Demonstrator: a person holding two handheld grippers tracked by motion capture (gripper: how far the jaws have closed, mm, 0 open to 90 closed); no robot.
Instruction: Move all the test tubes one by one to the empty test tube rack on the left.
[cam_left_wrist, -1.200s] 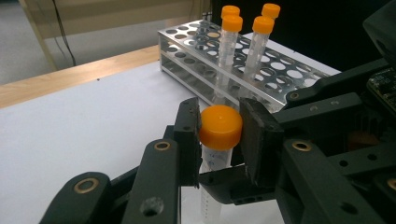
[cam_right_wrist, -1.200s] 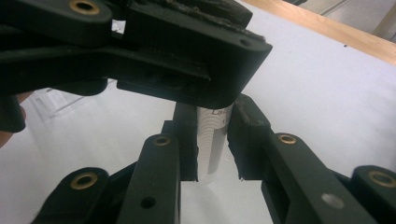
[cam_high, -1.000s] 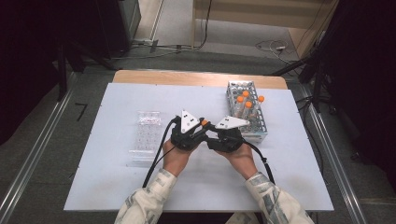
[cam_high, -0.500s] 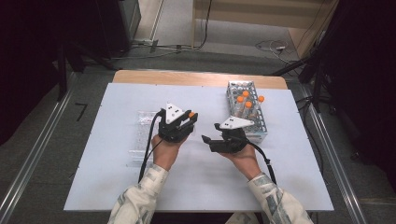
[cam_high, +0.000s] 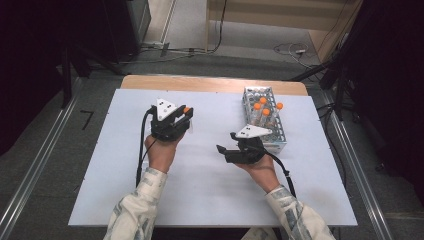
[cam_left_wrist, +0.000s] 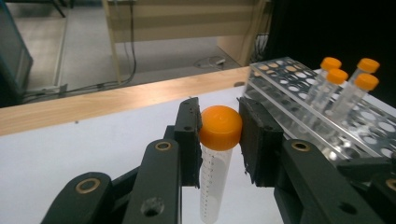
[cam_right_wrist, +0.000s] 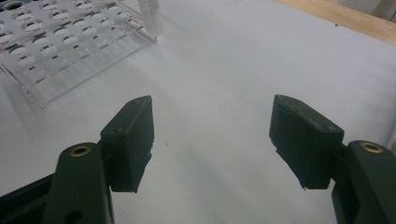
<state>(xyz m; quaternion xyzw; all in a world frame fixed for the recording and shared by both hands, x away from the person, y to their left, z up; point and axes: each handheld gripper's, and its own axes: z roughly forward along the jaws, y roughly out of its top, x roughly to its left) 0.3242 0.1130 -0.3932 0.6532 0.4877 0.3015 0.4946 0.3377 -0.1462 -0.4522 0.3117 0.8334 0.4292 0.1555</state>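
The left gripper (cam_left_wrist: 219, 140) is clamped on an orange-capped centrifuge tube (cam_left_wrist: 214, 179), its two black jaws pressing the cap from either side while the clear graduated body hangs down between them, above the table. In the high view the same left gripper (cam_high: 181, 116) shows the orange cap at its tip.

The tube looks light and stiff, a thin-walled plastic cylinder that seems empty. Its smooth wall would likely slip under a loose grip, so the ribbed cap, wider than the body, is the safer place to hold; squeezed there, the tube probably cannot drop through the jaws, though it may swing.

The right gripper (cam_right_wrist: 212, 140) holds nothing: its jaws have just been opening and stand wide apart over bare table. Ahead of it and to its left sits a clear plastic rack (cam_right_wrist: 56, 46) with empty holes. To the right of the left gripper's jaws stands a metal tube rack (cam_left_wrist: 308, 102) with four more capped tubes (cam_left_wrist: 345, 88) upright in it.

The white tabletop (cam_high: 210, 195) is flat, matte and uncluttered, edged by a wooden strip (cam_high: 200, 83) at the far side. Beyond lies a grey floor (cam_high: 190, 30) with trailing cables.
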